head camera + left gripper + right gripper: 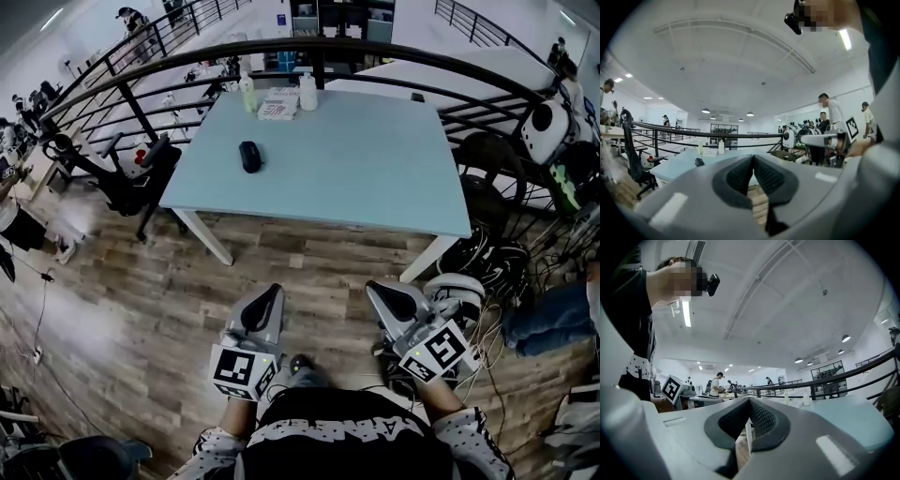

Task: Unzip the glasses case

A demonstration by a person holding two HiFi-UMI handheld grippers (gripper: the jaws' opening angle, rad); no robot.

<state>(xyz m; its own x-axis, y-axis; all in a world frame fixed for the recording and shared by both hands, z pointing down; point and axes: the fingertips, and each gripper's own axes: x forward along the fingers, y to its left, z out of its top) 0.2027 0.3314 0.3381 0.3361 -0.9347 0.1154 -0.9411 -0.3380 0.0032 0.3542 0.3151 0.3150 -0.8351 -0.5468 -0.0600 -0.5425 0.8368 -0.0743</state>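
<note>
The glasses case (pixel 249 156) is a small black oval lying on the left part of the pale blue table (pixel 375 178); in the left gripper view the case (pixel 699 162) shows as a small dark lump on the tabletop far ahead. Both grippers hang over the wooden floor, well short of the table's near edge. My left gripper (pixel 272 292) (pixel 753 157) has its jaws together with nothing between them. My right gripper (pixel 378 289) (pixel 749 400) is likewise shut and empty. I cannot find the case in the right gripper view.
Two bottles (pixel 247 92) (pixel 307 91) and a flat packet (pixel 277 107) stand at the table's far edge. A curved black railing (pixel 394 52) runs behind the table. An office chair (pixel 131 178) is at its left, cables and gear (pixel 487 262) on the floor at its right.
</note>
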